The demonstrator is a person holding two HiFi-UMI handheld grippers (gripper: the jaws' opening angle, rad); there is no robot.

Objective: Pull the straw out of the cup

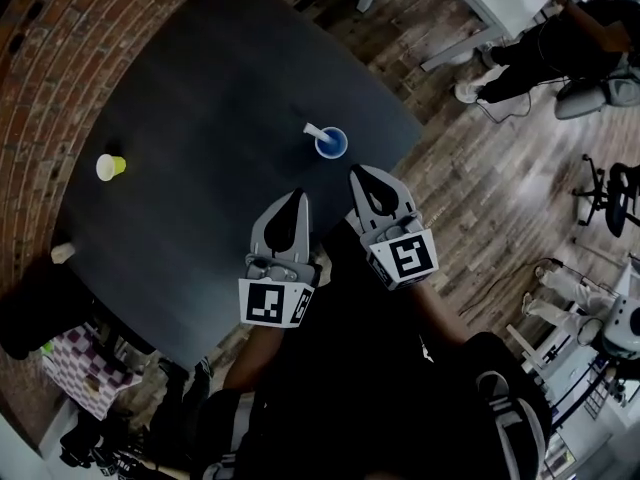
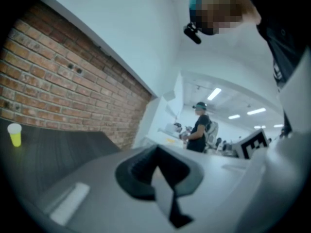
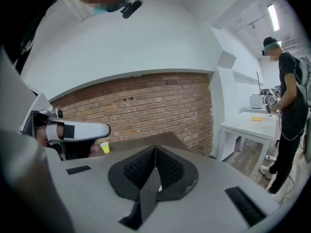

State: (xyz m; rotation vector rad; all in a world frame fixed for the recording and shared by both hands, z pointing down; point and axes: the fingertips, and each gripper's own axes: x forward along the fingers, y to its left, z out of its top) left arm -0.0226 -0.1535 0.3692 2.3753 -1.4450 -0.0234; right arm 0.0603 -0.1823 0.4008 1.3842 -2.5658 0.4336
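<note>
A blue cup (image 1: 333,145) stands near the right edge of the dark table (image 1: 220,118), with a white straw (image 1: 314,131) leaning out of it to the left. My right gripper (image 1: 358,174) is shut and empty, its tip just short of the cup on the near side. My left gripper (image 1: 298,198) is also shut and empty, a little further back and to the left of the cup. In the left gripper view the jaws (image 2: 156,152) meet with nothing between them; the right gripper view shows its jaws (image 3: 155,150) pressed together too. The blue cup is hidden in both gripper views.
A yellow cup (image 1: 110,166) stands at the table's left side, near the brick wall (image 1: 60,38); it also shows as the yellow cup (image 2: 15,134) and yellow cup (image 3: 104,147). A small pale object (image 1: 62,252) sits by the left edge. A person (image 3: 286,106) stands by a white table (image 3: 248,126).
</note>
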